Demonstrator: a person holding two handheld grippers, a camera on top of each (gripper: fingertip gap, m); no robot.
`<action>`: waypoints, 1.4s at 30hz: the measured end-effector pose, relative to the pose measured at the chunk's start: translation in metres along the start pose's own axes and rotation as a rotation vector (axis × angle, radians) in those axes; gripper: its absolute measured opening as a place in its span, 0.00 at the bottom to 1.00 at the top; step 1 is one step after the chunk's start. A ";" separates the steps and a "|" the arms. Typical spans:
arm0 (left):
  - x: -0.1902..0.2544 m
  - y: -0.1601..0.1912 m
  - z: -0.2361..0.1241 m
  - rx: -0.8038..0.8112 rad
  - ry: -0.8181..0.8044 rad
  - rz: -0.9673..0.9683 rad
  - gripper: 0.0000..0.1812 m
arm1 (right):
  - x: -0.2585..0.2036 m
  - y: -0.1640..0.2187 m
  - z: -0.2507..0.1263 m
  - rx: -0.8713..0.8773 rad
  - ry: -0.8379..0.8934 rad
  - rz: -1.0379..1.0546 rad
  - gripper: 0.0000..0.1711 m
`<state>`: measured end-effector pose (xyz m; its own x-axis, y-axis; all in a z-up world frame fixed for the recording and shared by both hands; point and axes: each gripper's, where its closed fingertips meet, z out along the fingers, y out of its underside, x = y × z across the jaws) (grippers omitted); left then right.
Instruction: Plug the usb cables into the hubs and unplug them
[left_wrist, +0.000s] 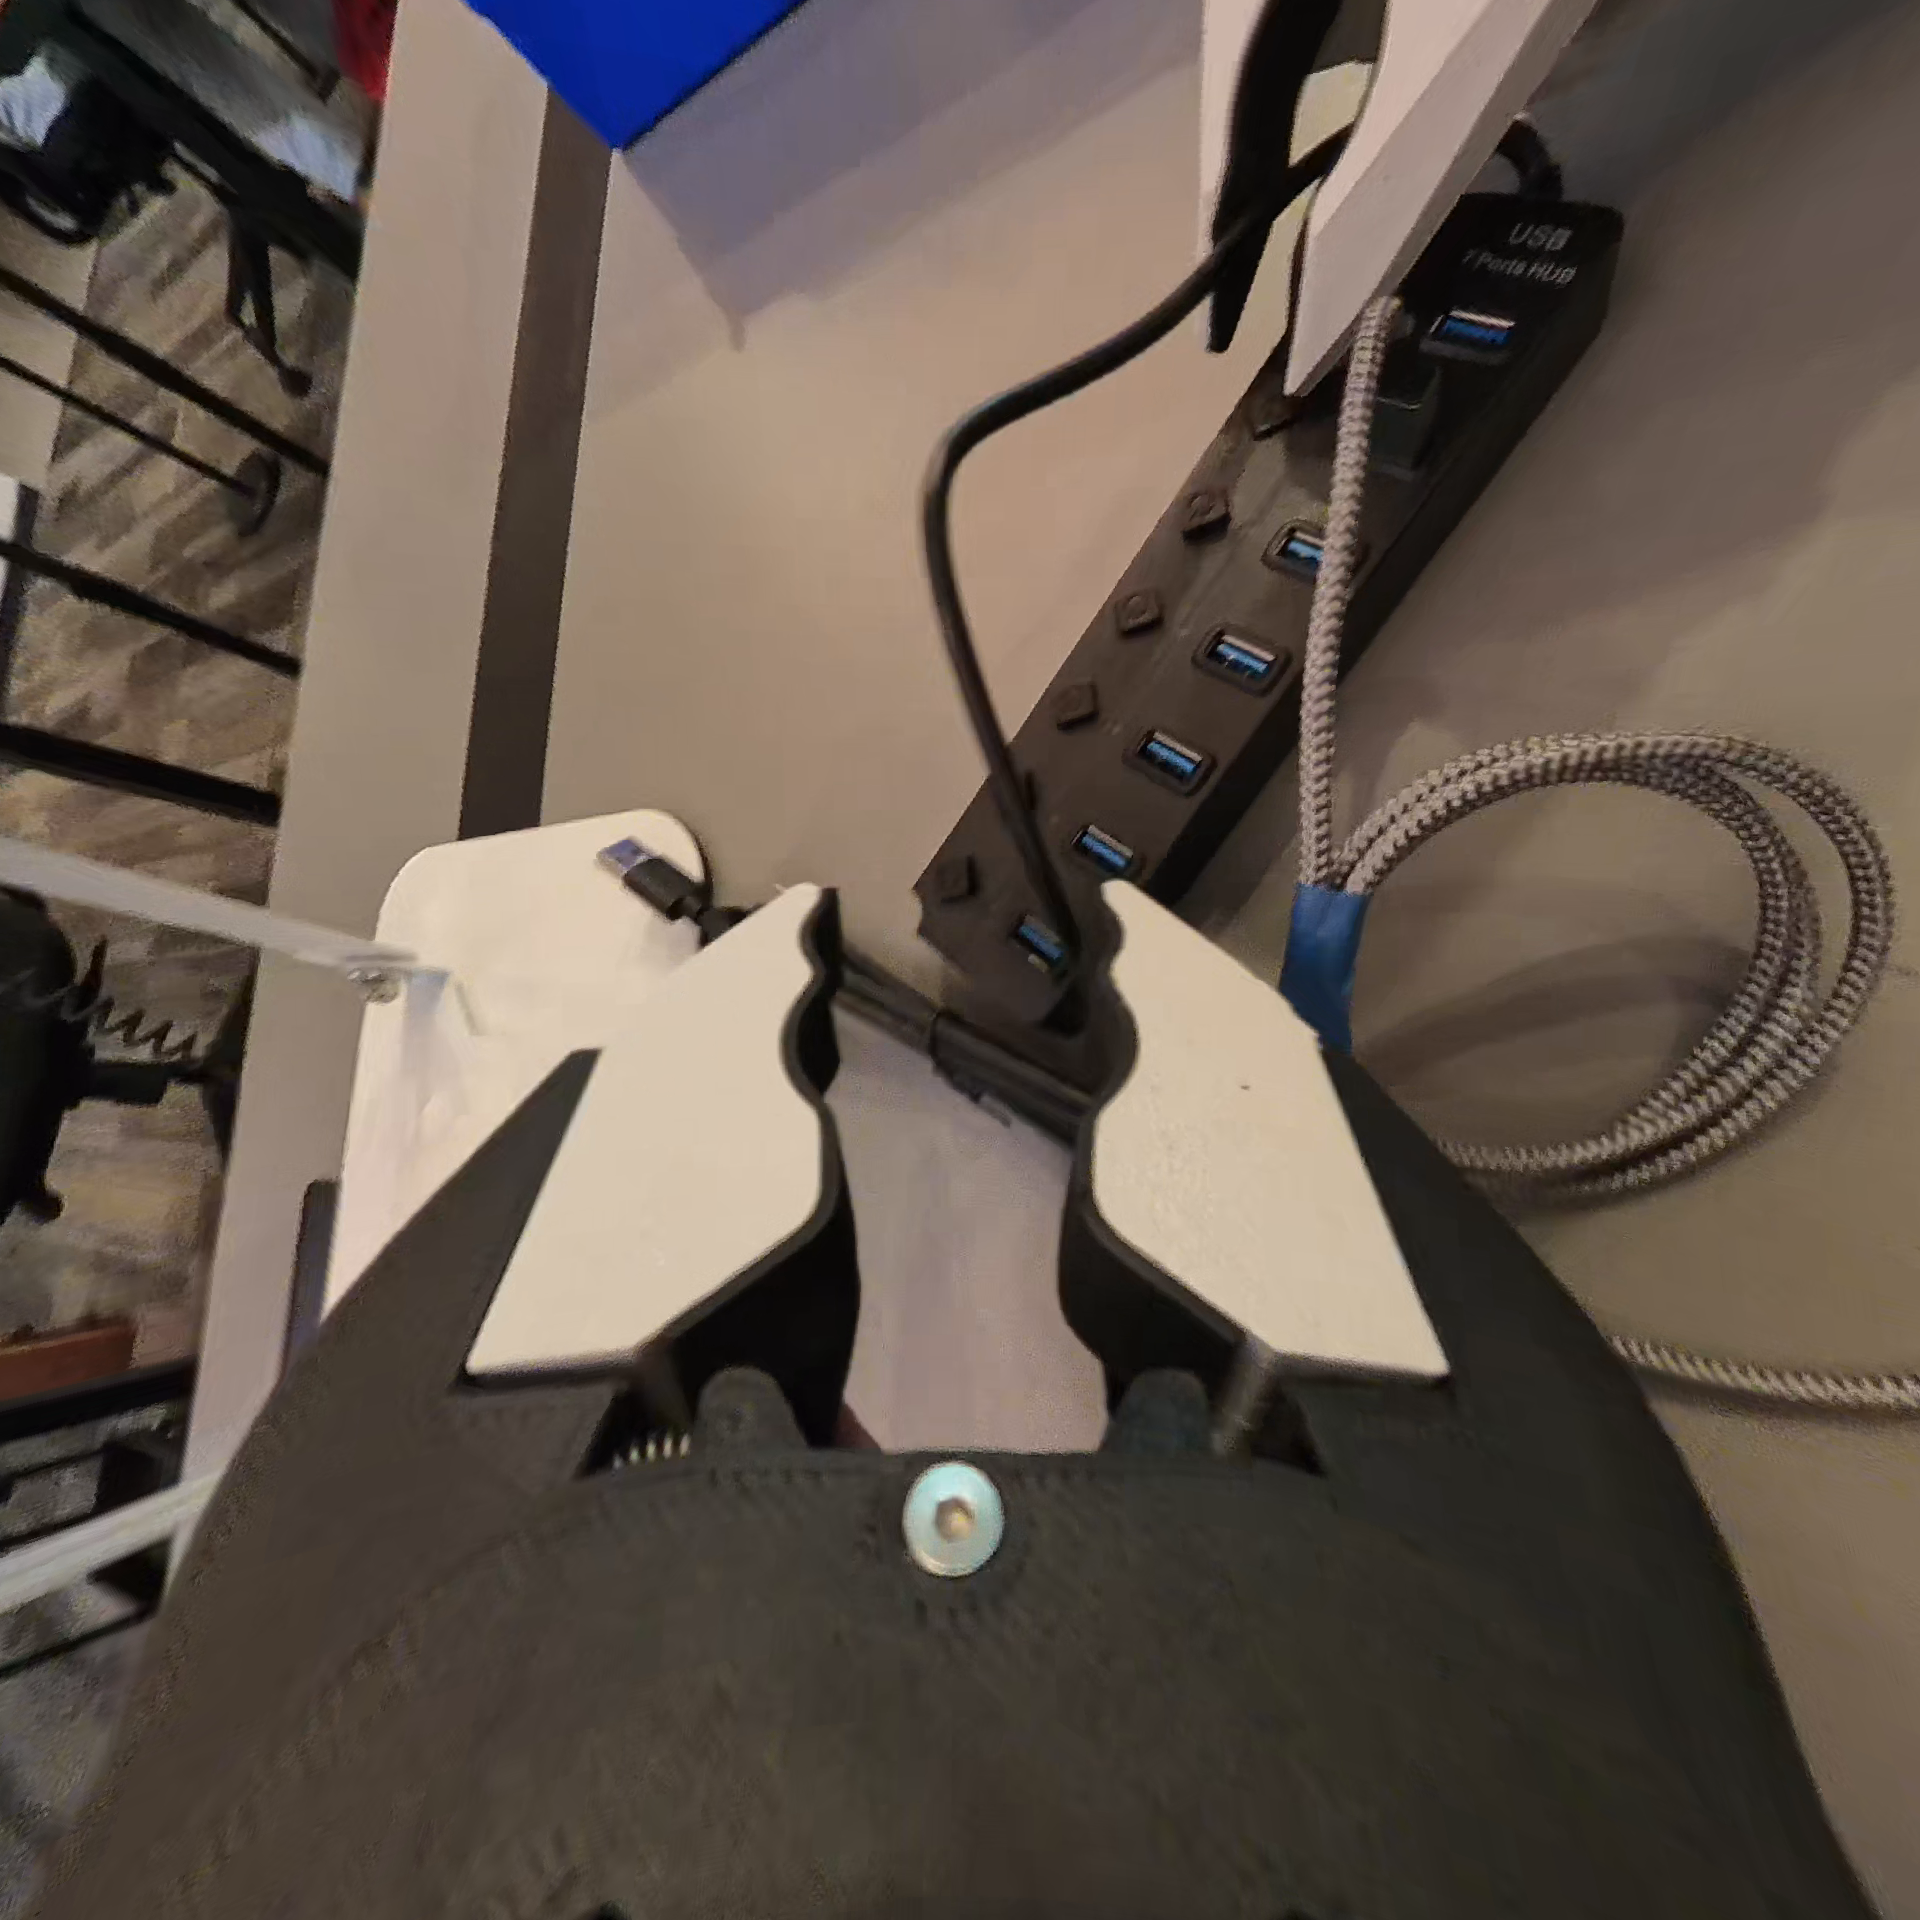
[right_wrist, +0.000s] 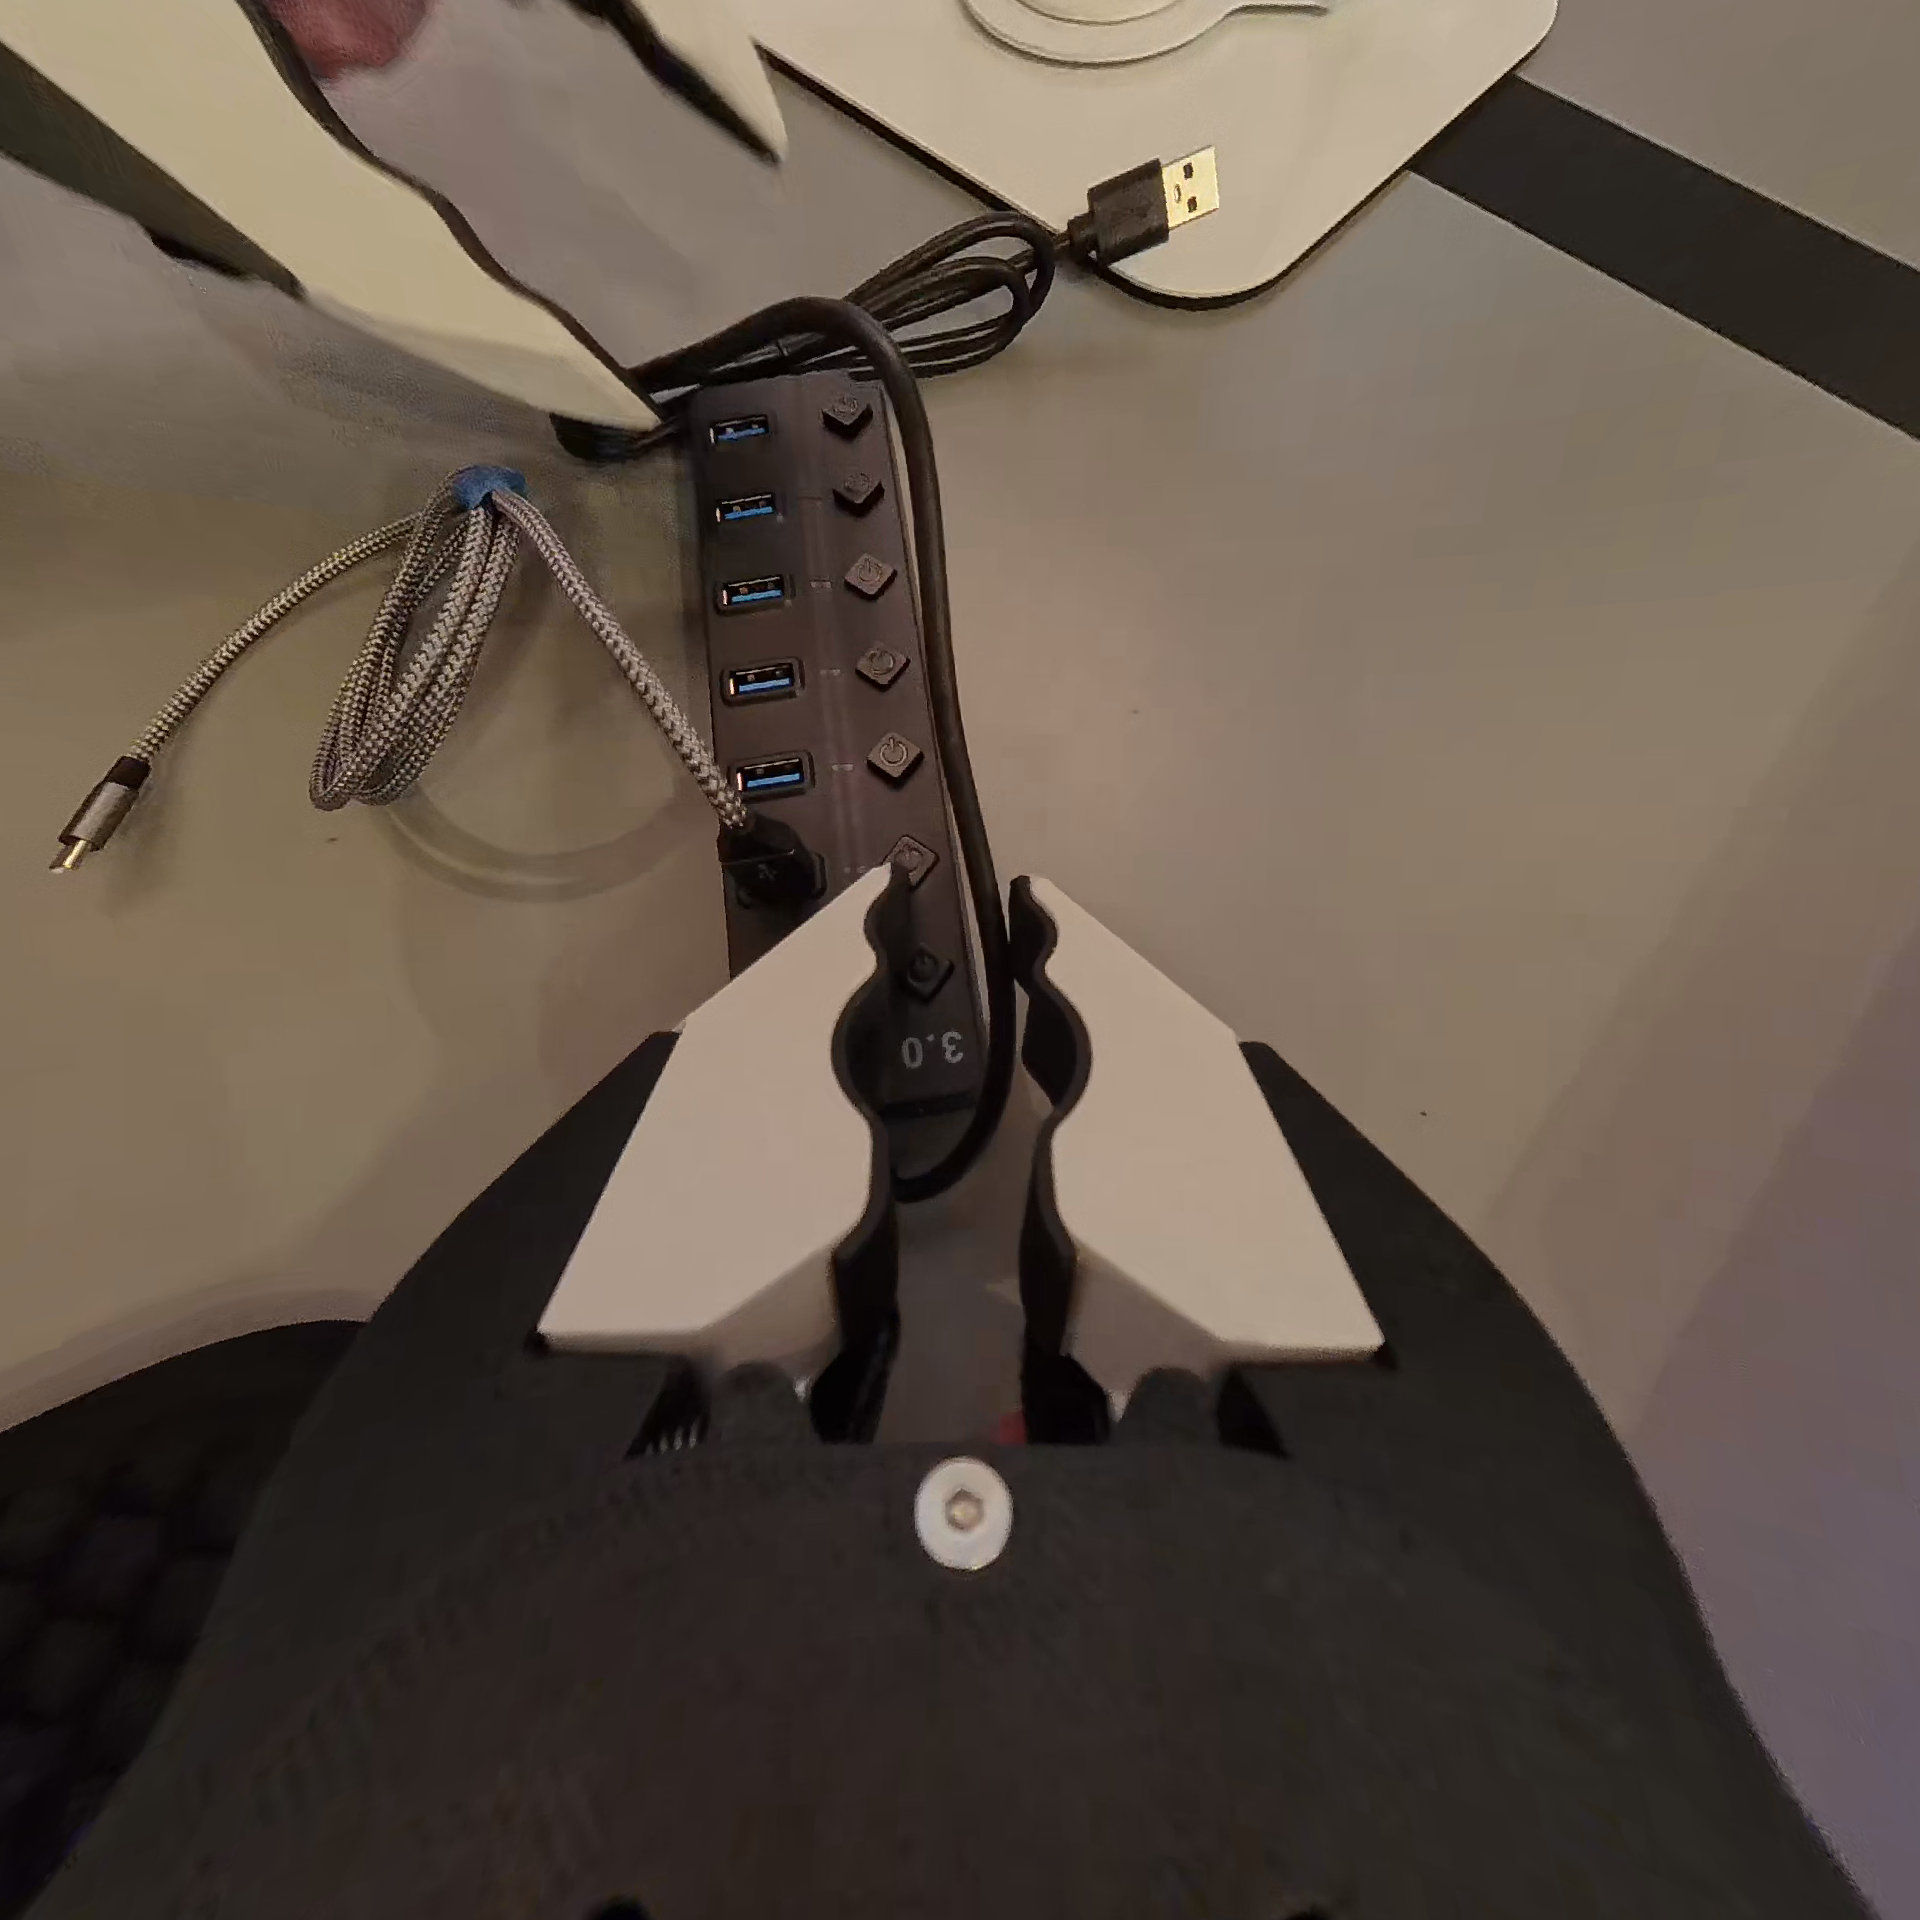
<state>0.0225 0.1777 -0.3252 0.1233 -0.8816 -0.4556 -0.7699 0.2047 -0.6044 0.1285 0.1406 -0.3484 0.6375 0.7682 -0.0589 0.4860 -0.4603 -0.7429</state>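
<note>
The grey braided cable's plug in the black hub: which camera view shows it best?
The right wrist view: there the grey braided cable ends in a black plug seated in the long black USB hub, unobstructed. In the left wrist view the right gripper's white finger partly hides that plug.

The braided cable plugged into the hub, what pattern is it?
Grey-and-white woven braid, clearest in the right wrist view.

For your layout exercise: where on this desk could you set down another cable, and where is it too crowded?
Free: the bare desk on the button side of the hub. Crowded: the port side, with the braided cable, and the hub's far end, by the black cable.
</note>
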 end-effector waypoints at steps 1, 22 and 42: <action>-0.005 0.000 -0.009 -0.022 -0.009 -0.010 0.27 | 0.000 0.000 0.000 0.002 0.003 -0.004 0.10; 0.019 0.300 -0.351 -0.583 -0.171 -0.174 0.19 | 0.001 0.000 -0.001 0.035 -0.039 -0.023 0.09; 0.045 0.342 -0.294 -0.465 0.044 -0.339 0.05 | -0.002 -0.001 0.000 -0.037 0.013 -0.097 0.17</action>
<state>-0.4195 0.0829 -0.3605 0.3928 -0.8842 -0.2530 -0.8874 -0.2922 -0.3565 0.1265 0.1396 -0.3475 0.5937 0.8044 0.0207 0.5677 -0.4005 -0.7192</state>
